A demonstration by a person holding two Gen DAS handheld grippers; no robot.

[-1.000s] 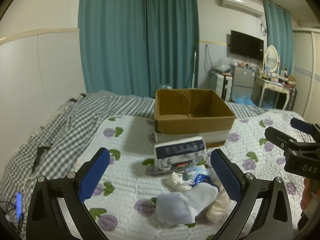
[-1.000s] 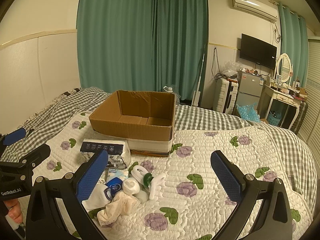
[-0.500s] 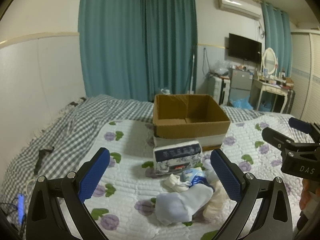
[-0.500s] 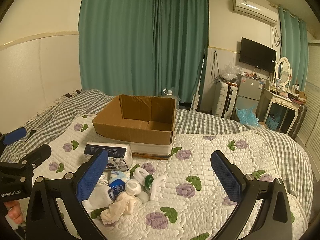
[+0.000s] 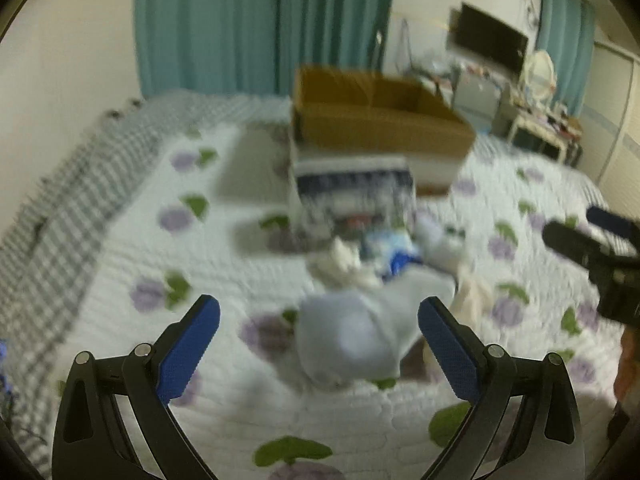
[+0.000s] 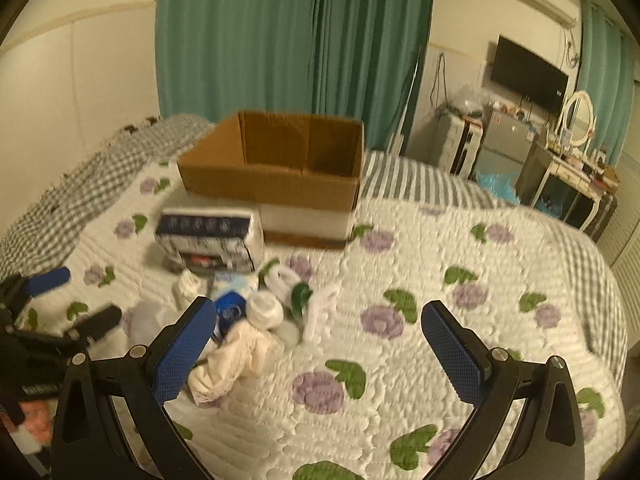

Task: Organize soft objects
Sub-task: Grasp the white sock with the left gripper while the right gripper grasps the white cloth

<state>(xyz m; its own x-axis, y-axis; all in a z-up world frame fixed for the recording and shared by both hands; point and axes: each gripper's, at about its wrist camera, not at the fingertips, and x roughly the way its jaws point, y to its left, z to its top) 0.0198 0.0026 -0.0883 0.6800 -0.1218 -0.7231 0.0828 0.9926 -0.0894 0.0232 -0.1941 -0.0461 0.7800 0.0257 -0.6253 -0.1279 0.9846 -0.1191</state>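
the left gripper point(image 5: 318, 330), wide open and empty, has dropped closer to the pale blue sock point(image 5: 360, 332) in front of the cardboard box point(image 5: 376, 130), indicating pickup approach; the right gripper point(image 6: 320, 340) is also open, empty.

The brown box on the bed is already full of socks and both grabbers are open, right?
Not quite. The right wrist view shows the cardboard box is empty inside; the socks lie in a pile on the quilt in front of it. The left gripper and right gripper are indeed open.
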